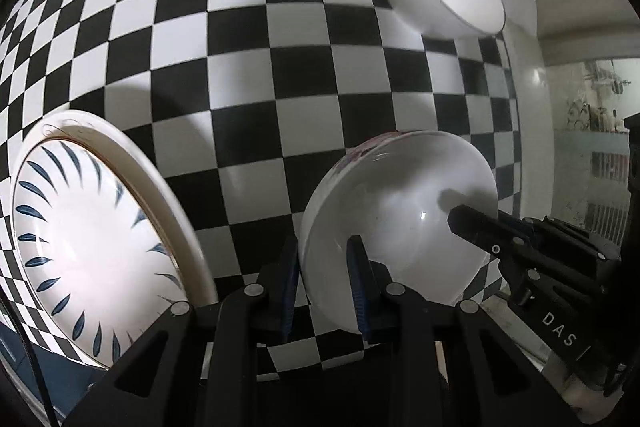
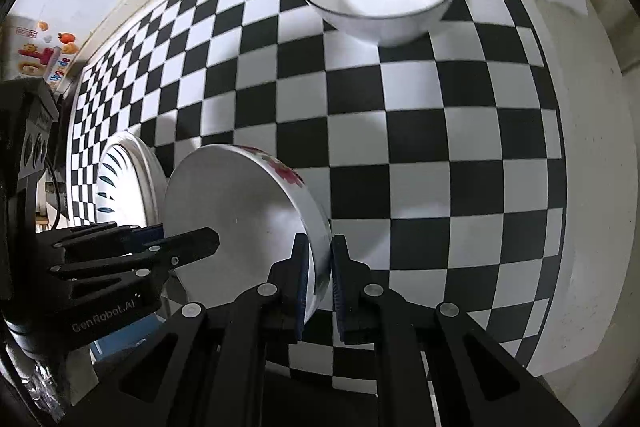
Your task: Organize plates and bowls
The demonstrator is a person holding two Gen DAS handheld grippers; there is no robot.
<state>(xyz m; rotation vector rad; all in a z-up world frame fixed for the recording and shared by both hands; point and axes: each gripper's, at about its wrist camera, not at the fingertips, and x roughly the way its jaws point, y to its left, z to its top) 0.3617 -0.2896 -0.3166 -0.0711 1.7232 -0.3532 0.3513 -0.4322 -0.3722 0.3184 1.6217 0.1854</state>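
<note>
White floral bowl [image 2: 240, 211], tilted above the checkered cloth [image 2: 400, 131]: rim clamped on opposite sides between the fingers of left gripper [image 1: 324, 279] and right gripper [image 2: 320, 279]. Lettering: "DAS", "GenRobot.AI".

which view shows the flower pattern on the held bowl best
The right wrist view: the floral bowl turns its outer wall toward the camera, so the red flowers along the rim read clearly. The left wrist view shows mostly the bowl's plain white inside, with only a faint sliver of pattern at the top edge.
</note>
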